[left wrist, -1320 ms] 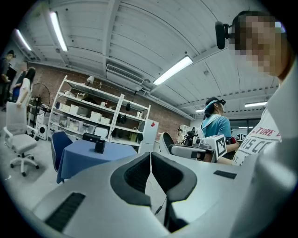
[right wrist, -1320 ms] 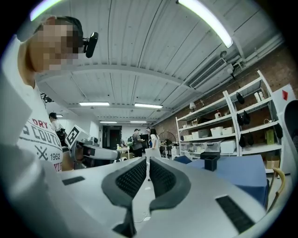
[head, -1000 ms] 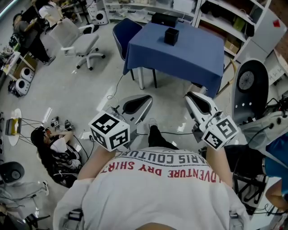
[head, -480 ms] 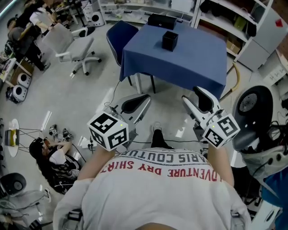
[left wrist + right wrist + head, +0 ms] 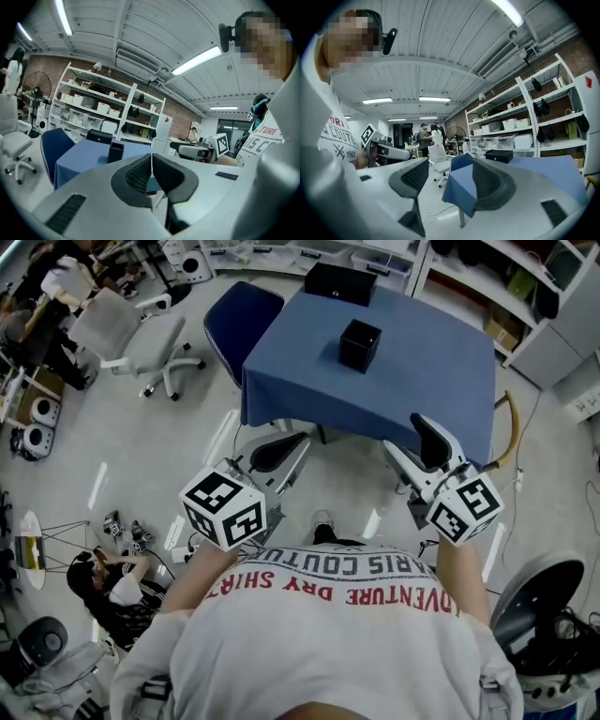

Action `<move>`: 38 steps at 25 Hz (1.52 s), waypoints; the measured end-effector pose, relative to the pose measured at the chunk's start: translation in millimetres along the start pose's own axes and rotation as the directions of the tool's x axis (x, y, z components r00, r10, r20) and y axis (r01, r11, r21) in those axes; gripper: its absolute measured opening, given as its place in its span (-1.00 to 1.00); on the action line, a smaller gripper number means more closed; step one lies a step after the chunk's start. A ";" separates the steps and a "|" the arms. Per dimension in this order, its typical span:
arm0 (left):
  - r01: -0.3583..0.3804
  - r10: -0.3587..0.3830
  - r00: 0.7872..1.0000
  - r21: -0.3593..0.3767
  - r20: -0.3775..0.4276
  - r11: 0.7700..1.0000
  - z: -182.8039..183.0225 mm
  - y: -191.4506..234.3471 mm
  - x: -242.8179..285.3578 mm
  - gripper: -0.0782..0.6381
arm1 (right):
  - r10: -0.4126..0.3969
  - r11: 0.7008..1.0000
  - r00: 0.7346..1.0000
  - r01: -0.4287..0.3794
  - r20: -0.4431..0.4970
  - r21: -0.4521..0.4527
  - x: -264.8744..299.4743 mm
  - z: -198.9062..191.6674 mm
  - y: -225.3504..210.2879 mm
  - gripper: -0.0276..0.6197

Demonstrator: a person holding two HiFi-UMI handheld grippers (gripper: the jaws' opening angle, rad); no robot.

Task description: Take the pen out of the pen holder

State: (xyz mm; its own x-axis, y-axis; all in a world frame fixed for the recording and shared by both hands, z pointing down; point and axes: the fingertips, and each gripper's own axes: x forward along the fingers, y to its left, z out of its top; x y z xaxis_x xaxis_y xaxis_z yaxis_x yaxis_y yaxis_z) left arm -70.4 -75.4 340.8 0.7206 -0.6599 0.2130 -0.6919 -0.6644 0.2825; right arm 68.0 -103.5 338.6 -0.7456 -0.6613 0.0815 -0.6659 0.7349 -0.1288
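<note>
A small black square pen holder (image 5: pixel 360 345) stands on the blue-clothed table (image 5: pixel 422 371); no pen shows in it from here. Both grippers hang in the air short of the table's near edge. My left gripper (image 5: pixel 289 444) is shut, pads together, with nothing between them; in the left gripper view it (image 5: pixel 151 158) points at the pen holder (image 5: pixel 115 152). My right gripper (image 5: pixel 413 442) is opening, its jaws wide apart and empty (image 5: pixel 449 172). In the right gripper view its far finger hides the pen holder.
A black box (image 5: pixel 340 283) sits at the table's far edge. A blue chair (image 5: pixel 240 320) stands at the table's left, a white office chair (image 5: pixel 127 329) further left. Shelves (image 5: pixel 525 296) line the back. A person (image 5: pixel 108 563) sits on the floor at left; a fan (image 5: pixel 536 604) is at lower right.
Both grippers have travelled toward the table, which now lies closer and more central in the head view. The right gripper's jaws have spread from nearly together to wide apart.
</note>
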 end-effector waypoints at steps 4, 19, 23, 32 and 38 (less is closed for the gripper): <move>-0.004 0.004 1.000 0.002 -0.016 1.000 28.9 39.8 43.1 -0.69 | -0.015 1.000 1.000 0.016 -0.012 0.012 36.8 8.8 -49.1 -0.04; 0.001 -0.002 0.999 -0.016 -0.041 1.000 48.3 106.4 109.5 -0.69 | -0.044 0.998 0.995 0.040 -0.086 -0.052 111.1 2.1 -122.4 -0.04; 0.013 -0.014 0.999 -0.022 -0.052 1.000 50.7 120.4 119.0 -0.69 | -0.072 0.996 0.991 0.065 -0.117 -0.062 127.7 -4.0 -134.7 -0.04; 0.050 -0.055 0.993 -0.049 -0.100 0.998 59.2 165.1 162.9 -0.69 | -0.128 0.991 0.972 0.119 -0.198 -0.057 167.5 -29.7 -179.3 -0.04; 0.073 -0.081 0.987 -0.065 -0.140 0.995 58.9 193.8 184.9 -0.69 | -0.159 0.987 0.955 0.148 -0.249 -0.062 191.3 -50.3 -197.1 -0.04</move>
State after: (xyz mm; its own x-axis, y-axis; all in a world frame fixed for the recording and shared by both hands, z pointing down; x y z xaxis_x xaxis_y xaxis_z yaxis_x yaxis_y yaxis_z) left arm -73.9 -346.9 379.9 0.7737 -0.5479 0.3182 -0.6332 -0.6866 0.3572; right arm 55.4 -367.3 429.3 -0.6130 -0.7109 0.3447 -0.7690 0.6370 -0.0538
